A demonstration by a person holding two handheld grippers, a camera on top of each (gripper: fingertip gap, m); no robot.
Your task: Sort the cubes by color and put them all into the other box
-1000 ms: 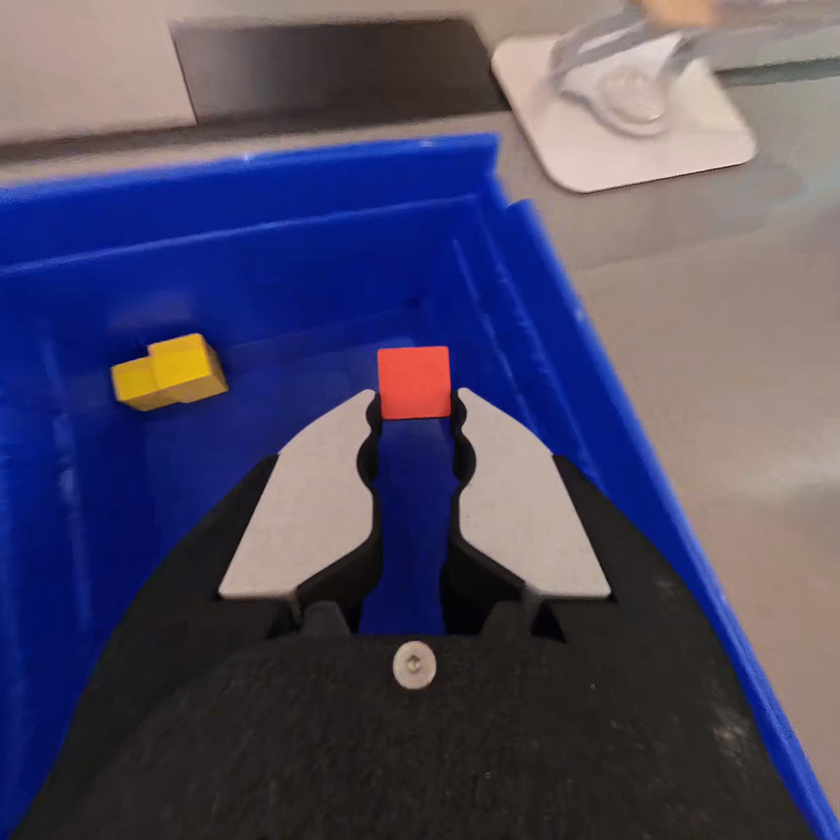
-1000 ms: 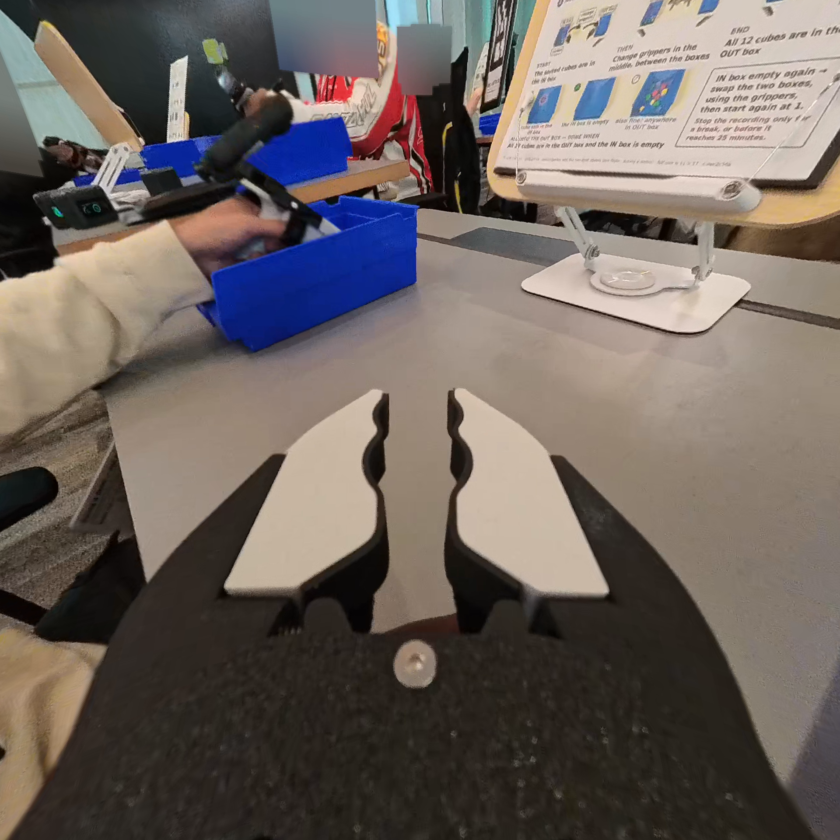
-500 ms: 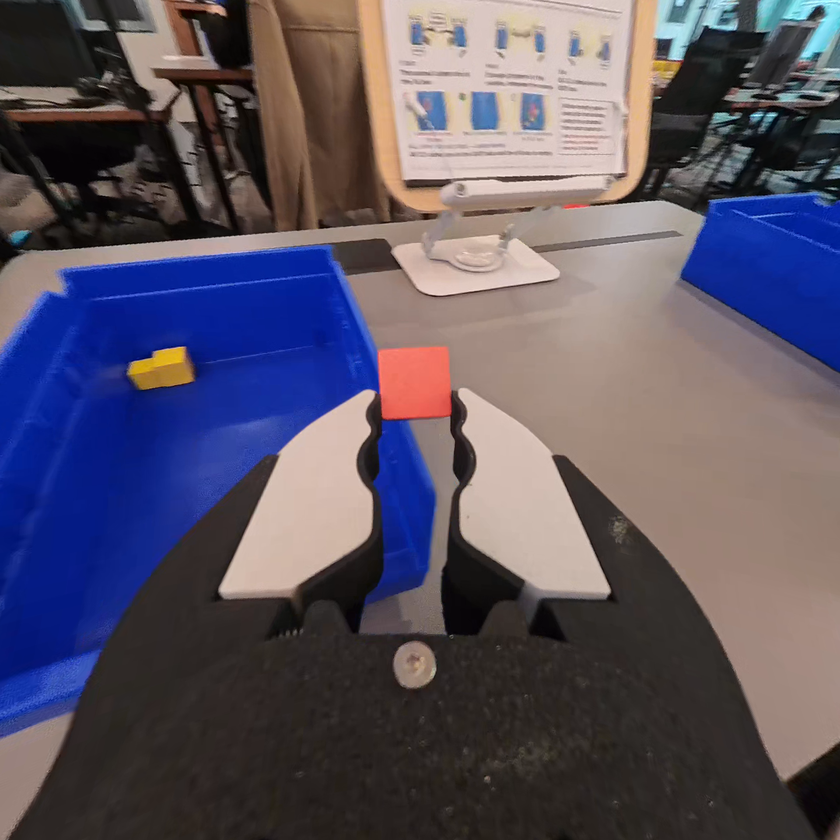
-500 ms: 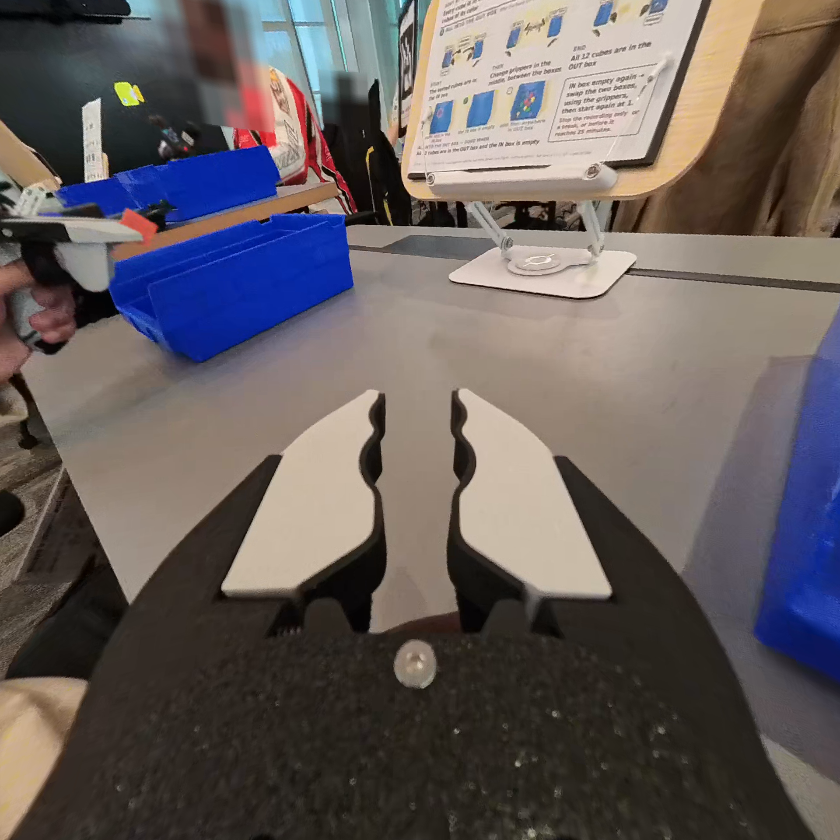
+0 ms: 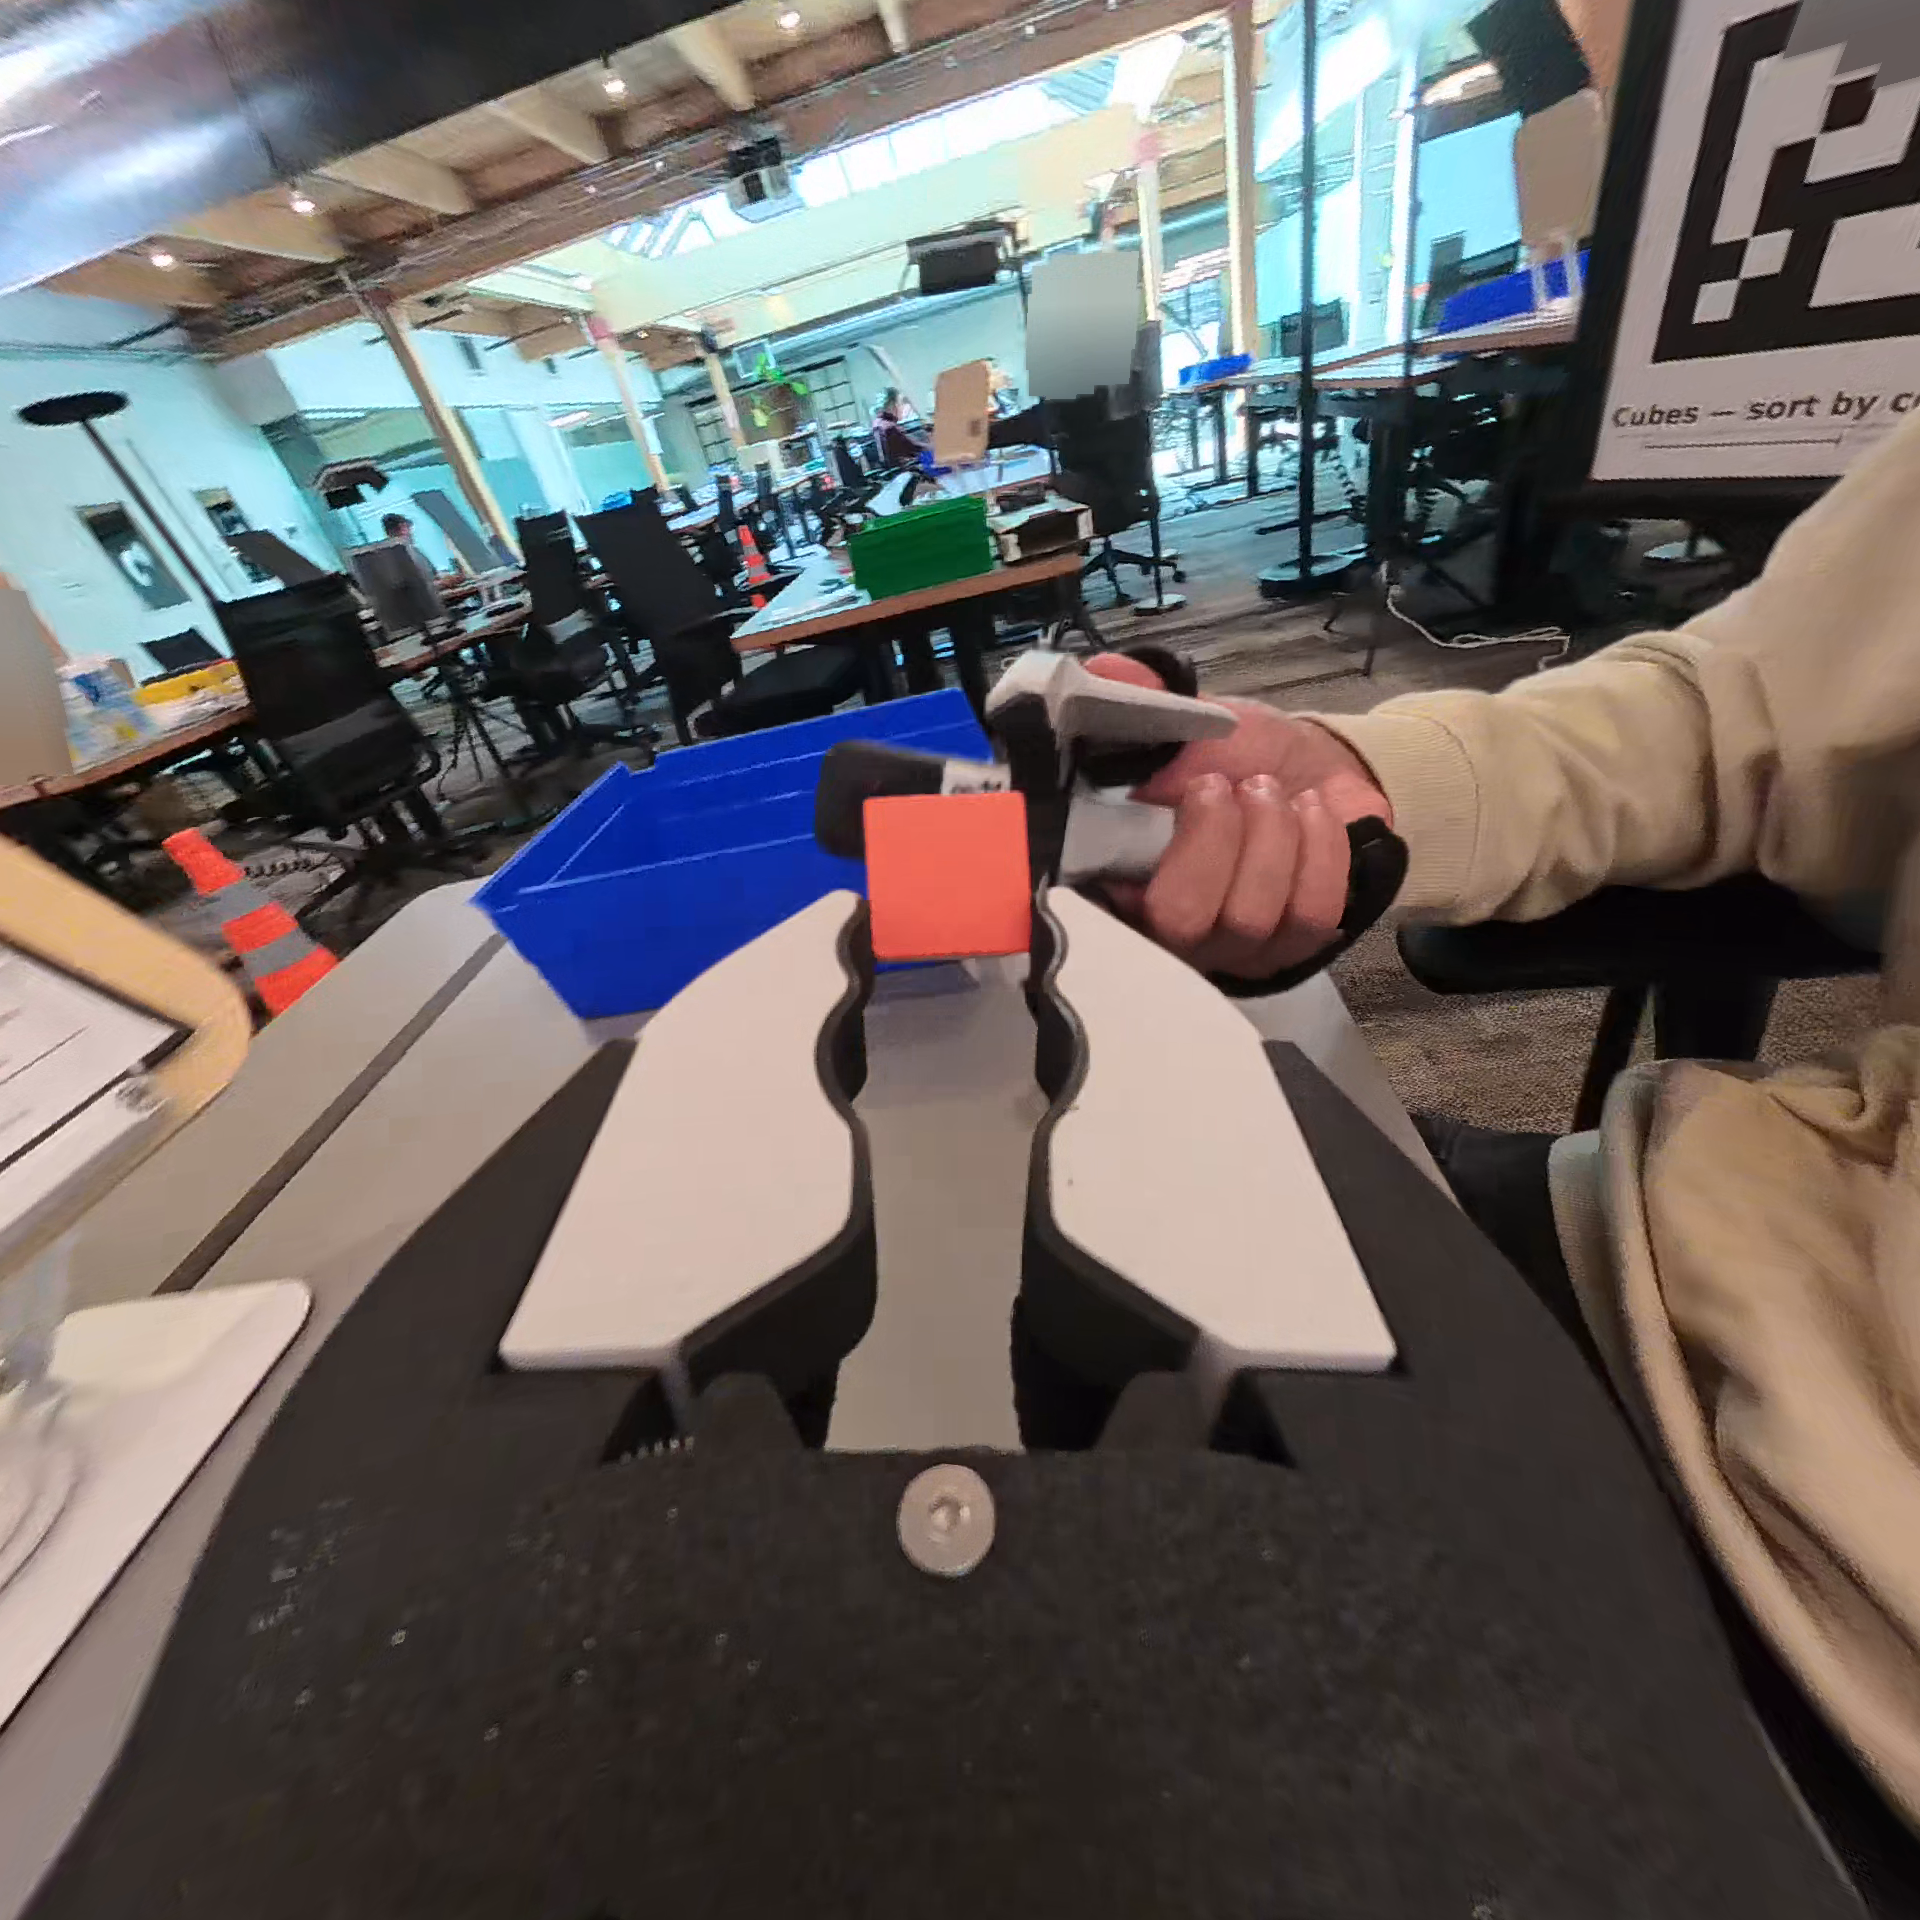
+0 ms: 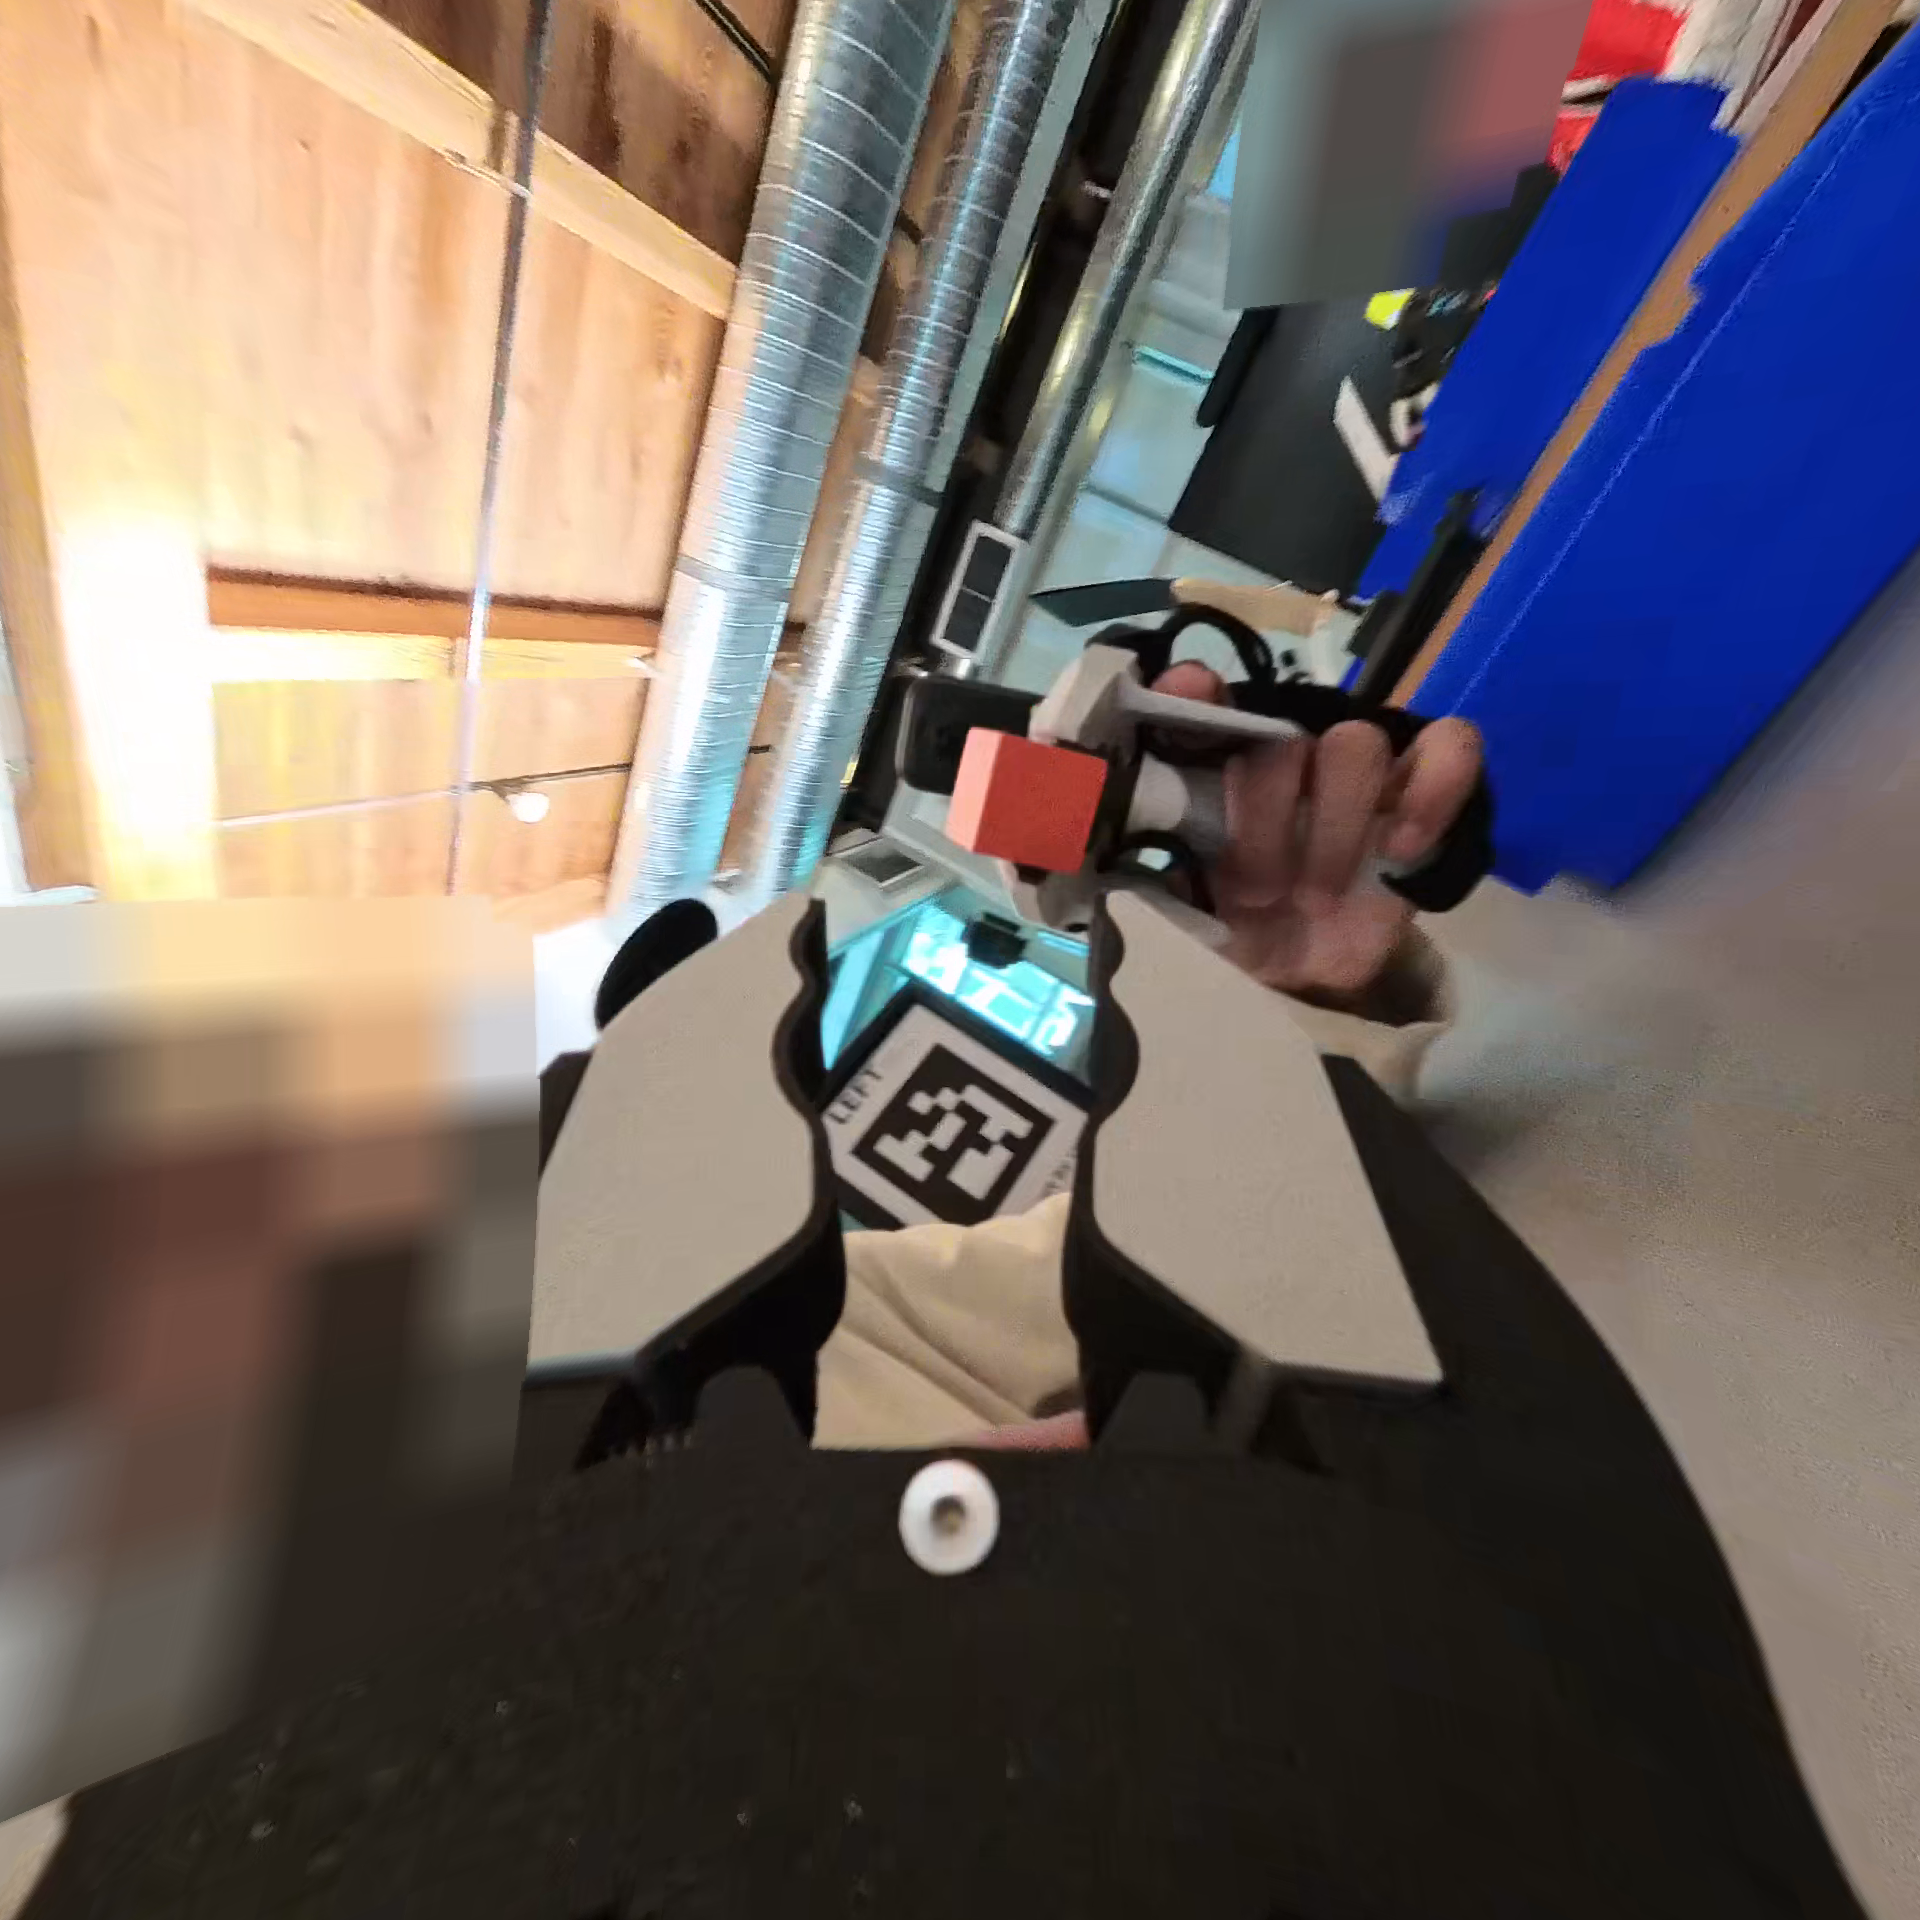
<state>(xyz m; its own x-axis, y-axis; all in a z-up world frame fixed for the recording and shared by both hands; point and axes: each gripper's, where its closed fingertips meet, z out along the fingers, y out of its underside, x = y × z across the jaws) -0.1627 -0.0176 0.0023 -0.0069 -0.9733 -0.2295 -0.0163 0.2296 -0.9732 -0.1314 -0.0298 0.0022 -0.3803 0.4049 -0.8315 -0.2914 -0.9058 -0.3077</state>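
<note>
**Red cube pinched in the left jaws above the grey bench**

Red cube (image 5: 948, 875) sits clamped between the fingertips of the left gripper (image 5: 948, 914), whose jaws are narrowed onto its two sides; the cube is lifted clear of the grey bench (image 5: 416, 1049). Beyond it in the left wrist view a blue box (image 5: 665, 883) stands on the far part of the bench, what can be seen of its inside bare. Just to the right of the cube a hand (image 5: 1247, 842) in a cream sleeve (image 5: 1621, 748) grips the right gripper's handle, its black-and-white body close behind the cube.

In the right wrist view the right gripper (image 6: 956, 914) points at the other one: its jaws stand apart with nothing between them, and the red cube (image 6: 1023, 800) shows just past its tips, held by the left gripper with the left hand (image 6: 1340, 821) wrapped round the handle. A square black-and-white marker (image 6: 956, 1132) shows through the gap. Blue boxes (image 6: 1683, 582) lie at the right edge, and the picture is tilted and partly blurred
</note>
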